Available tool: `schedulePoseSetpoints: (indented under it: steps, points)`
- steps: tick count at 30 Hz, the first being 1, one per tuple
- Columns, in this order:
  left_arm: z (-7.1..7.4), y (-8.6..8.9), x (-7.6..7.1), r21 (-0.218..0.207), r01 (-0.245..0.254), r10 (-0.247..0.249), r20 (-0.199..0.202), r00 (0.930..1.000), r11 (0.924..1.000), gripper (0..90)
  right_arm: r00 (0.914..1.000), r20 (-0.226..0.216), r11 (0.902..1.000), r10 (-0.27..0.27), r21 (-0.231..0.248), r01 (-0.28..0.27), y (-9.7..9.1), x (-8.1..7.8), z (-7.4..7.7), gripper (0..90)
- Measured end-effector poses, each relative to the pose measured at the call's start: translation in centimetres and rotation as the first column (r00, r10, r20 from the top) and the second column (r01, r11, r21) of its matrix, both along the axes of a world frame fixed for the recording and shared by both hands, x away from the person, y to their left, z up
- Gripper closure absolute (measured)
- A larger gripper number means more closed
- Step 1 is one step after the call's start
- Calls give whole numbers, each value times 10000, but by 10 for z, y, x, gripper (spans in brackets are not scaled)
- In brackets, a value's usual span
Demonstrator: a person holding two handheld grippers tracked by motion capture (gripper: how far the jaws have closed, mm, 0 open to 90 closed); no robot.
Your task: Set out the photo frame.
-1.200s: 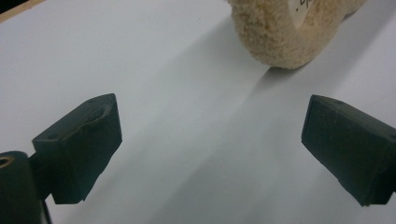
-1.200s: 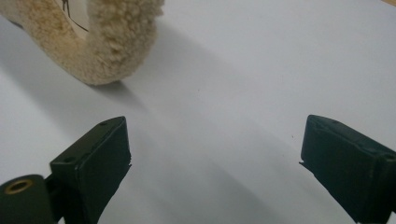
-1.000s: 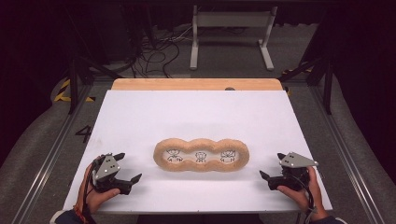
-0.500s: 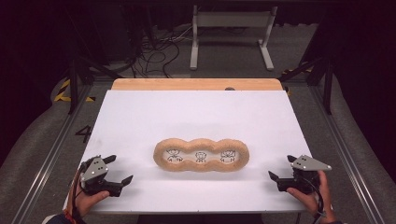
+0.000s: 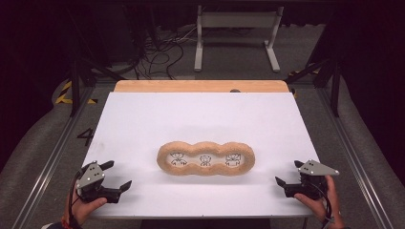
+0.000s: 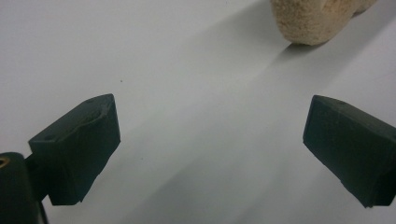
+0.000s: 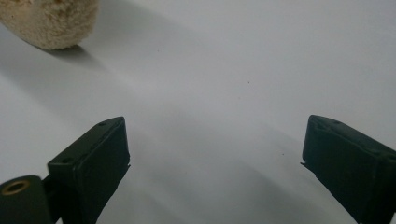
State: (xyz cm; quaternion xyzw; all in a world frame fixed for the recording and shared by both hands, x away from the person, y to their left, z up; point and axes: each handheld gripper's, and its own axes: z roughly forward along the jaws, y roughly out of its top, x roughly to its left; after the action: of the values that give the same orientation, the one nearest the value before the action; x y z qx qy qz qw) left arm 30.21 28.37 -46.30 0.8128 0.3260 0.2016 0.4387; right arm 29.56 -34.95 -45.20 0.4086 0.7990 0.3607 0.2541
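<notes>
A tan plush frame with three round openings lies flat in the middle of the white table. Each opening shows a small black line drawing. My left gripper sits near the front left corner, open, nothing between its jaws. My right gripper sits near the front right corner, open and empty too. In the left gripper view the plush frame's end shows at the top right, well beyond the open gripper. In the right gripper view the plush frame's other end shows at the top left, far from the gripper.
A wooden strip borders the table's far edge. Metal rails run along both sides. Beyond the table are floor cables and a white metal stand.
Both grippers have drawn back from the plush frame toward the front corners, the left going left and nearer, the right going right and nearer. The frame has not moved.
</notes>
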Motion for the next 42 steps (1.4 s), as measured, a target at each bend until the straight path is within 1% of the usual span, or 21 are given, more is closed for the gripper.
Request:
schedulePoseSetpoints:
  steps: [2,5,9,12,17,20,22,30,34,38,42]
  points:
    - [-1,0,-1,37,31,-31,-48,10000,10000,45,10000,6,10000,-8,45,8,1,1,-1,74]
    - [-1,-1,-1,18,80,-80,-78,9999,10000,43,10000,46,10000,-11,-37,11,4,0,0,74]
    - [-2,-2,-1,11,152,-152,-86,9998,9999,43,9999,155,10000,-55,-29,55,6,-1,1,74]
    - [-2,-3,-1,67,127,-126,-107,9999,9999,43,9999,154,10000,-73,42,72,6,-1,0,74]
    - [-2,-3,0,51,145,-144,-137,9998,9999,43,9999,98,10000,-45,-84,46,7,0,0,74]
    - [-2,-3,0,41,159,-158,-143,9998,9999,43,9999,155,10000,-48,-66,49,7,-1,0,74]
    - [-2,-2,0,-47,151,-152,-170,9997,9999,43,9999,149,10000,-70,-19,70,6,0,0,74]
    - [-2,-3,0,-18,97,-97,-178,9998,10000,43,9999,149,9999,-74,-66,75,6,0,0,74]
    - [-2,-4,1,17,147,-147,-177,9997,9999,43,9999,149,9999,-80,-80,82,5,0,0,74]
    - [-2,-4,1,-41,135,-136,-217,9997,9999,43,9998,178,9999,-87,-54,88,5,0,0,74]
    - [-2,-4,2,-24,196,-196,-170,9997,9998,44,9997,213,9999,-152,-16,152,4,-1,1,74]
